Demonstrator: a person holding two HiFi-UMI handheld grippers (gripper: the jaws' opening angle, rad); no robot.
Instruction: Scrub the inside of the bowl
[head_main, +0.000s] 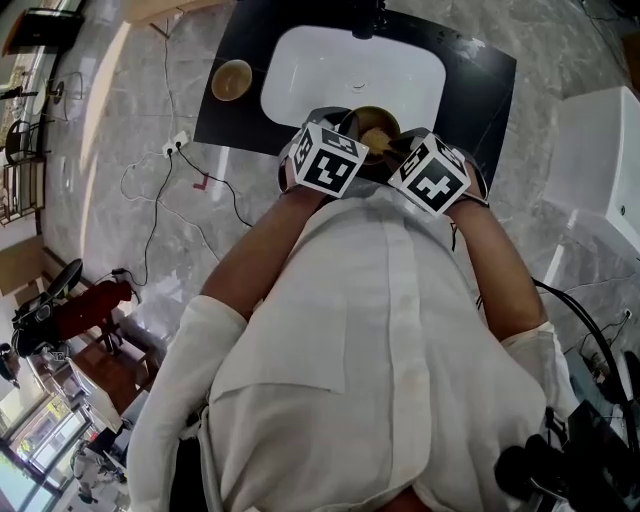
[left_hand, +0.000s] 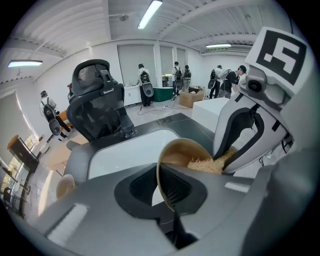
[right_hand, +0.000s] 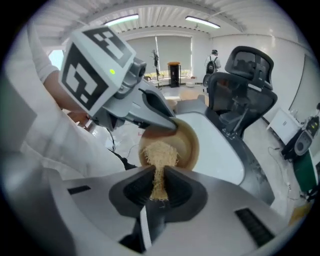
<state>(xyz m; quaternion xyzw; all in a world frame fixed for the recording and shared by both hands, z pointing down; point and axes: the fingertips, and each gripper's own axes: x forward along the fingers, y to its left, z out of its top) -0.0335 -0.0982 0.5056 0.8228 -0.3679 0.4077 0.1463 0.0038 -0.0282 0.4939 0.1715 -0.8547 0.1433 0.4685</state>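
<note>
dark counter (head_main: 480, 80), standing on a grey marble floor (head_main: 110, 170). white sink (head_main: 330, 70) sunk into its middle, taking up most of the top. tap (head_main: 366, 18) at the far edge, behind the sink. tan bowl (head_main: 231, 80) upright on the counter's left part, just beside the sink rim. on the floor to the left, a white power strip (head_main: 176, 144) near the counter's near-left corner, with thin cables (head_main: 150, 235) trailing nearer. white box (head_main: 600, 160) on the floor, right of the counter.
</note>
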